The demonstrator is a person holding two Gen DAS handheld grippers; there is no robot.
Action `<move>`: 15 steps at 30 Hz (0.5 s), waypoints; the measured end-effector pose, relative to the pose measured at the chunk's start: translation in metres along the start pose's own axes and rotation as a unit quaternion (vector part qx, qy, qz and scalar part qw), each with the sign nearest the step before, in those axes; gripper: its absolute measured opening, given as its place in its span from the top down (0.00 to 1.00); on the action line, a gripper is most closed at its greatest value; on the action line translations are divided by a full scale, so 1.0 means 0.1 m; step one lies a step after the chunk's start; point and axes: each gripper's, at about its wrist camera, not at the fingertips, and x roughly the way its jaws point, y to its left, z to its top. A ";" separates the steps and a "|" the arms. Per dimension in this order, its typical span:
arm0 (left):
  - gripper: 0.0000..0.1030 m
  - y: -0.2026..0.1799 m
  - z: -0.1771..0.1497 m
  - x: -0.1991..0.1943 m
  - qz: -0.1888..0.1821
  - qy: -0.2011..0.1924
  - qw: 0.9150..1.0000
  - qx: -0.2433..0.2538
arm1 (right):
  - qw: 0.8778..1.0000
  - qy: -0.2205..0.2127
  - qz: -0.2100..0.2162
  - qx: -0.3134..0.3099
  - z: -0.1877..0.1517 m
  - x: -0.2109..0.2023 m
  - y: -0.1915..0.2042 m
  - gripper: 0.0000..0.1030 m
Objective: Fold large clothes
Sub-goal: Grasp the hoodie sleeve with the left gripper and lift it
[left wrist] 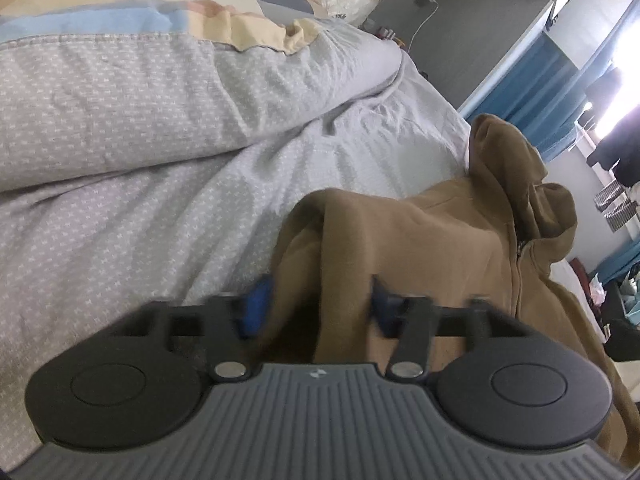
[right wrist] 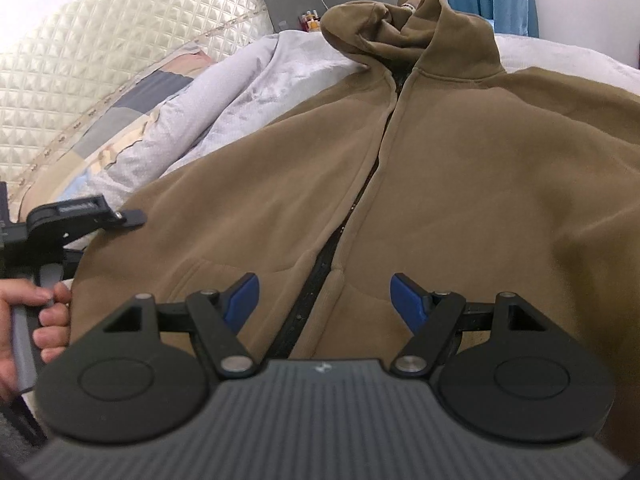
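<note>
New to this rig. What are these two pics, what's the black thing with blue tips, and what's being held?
No robot arm here: a person carries a handheld two-finger gripper in each hand, and each has a fisheye camera looking along its fingers. One picture comes from the left gripper, the other from the right gripper. A brown zip-up hoodie lies front up on a bed with a grey patterned duvet. The left gripper's blue fingers have a fold of the hoodie's edge between them, though the blur hides how tightly. The right gripper is open above the zipper, holding nothing. At the right view's left edge, the person's left hand is visible.
</note>
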 end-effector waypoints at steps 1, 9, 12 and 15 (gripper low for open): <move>0.66 -0.02 0.00 -0.01 0.002 -0.001 1.000 0.006 | 1.000 -0.001 0.003 0.001 0.00 -0.01 0.00 0.28; 0.78 -0.68 -0.14 -0.49 -0.010 -0.076 0.990 0.120 | 0.999 -0.030 -0.001 0.016 0.09 -0.23 -0.09 0.28; 0.79 -1.08 -0.31 -0.71 -0.034 -0.099 0.980 0.168 | 0.999 -0.042 -0.007 0.032 0.16 -0.30 -0.19 0.28; 0.80 -1.46 -0.54 -0.88 -0.067 -0.106 0.971 0.205 | 0.997 -0.055 -0.013 0.061 0.25 -0.36 -0.35 0.28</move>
